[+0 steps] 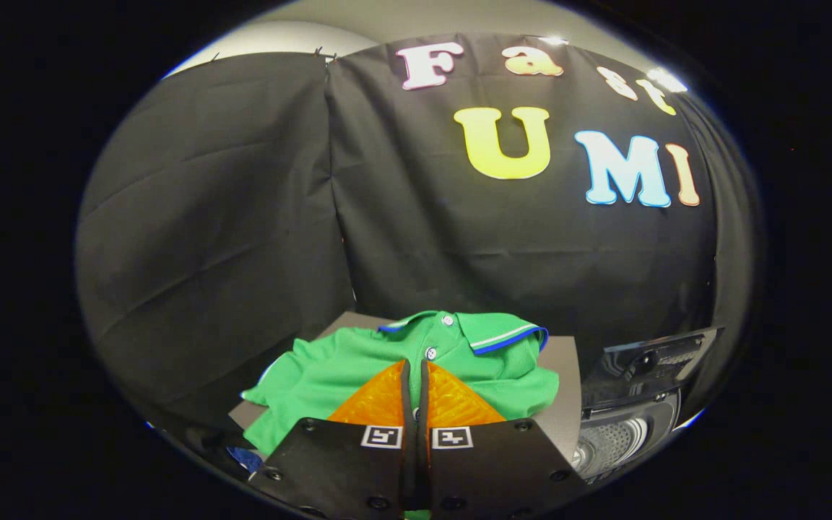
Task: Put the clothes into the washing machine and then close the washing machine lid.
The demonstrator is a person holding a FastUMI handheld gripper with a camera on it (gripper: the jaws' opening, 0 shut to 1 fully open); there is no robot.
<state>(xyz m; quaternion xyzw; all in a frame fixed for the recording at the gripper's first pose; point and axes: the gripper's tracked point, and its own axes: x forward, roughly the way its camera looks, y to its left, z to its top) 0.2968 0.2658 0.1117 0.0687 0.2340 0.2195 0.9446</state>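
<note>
on the left hangs the black cloth wall (214, 238) of the booth, creased and falling in folds, with a seam where two panels meet above the table's far left corner. below it a grey table (564, 390) carries a green polo shirt (329, 375), which lies spread over most of the tabletop with one sleeve trailing off toward the near left edge. a small patch of something blue (246, 458) shows below that sleeve, too small and dark to tell what it is. the shirt's collar (503, 334) sits at the far side, trimmed with a blue and white edge, and a row of pale buttons (431, 353) runs down the placket toward the gripper. the gripper (414, 372) hovers over the middle of the shirt, its two fingers drawn together so that just a thin dark slit runs between them, their tips lying just under the lowest button in the view. whether the tips touch or pinch the fabric cannot be told from this angle, since they hide the cloth beneath them. each finger's base bears a small square black-and-white marker (381, 436). to the right, beside and below the table's right edge, stands the washing machine (622, 433), dark-bodied, its lid (651, 361) raised and tilted back, and the pale perforated drum (607, 442) visible inside the opening. the shirt lies wholly on the table, apart from the machine.
</note>
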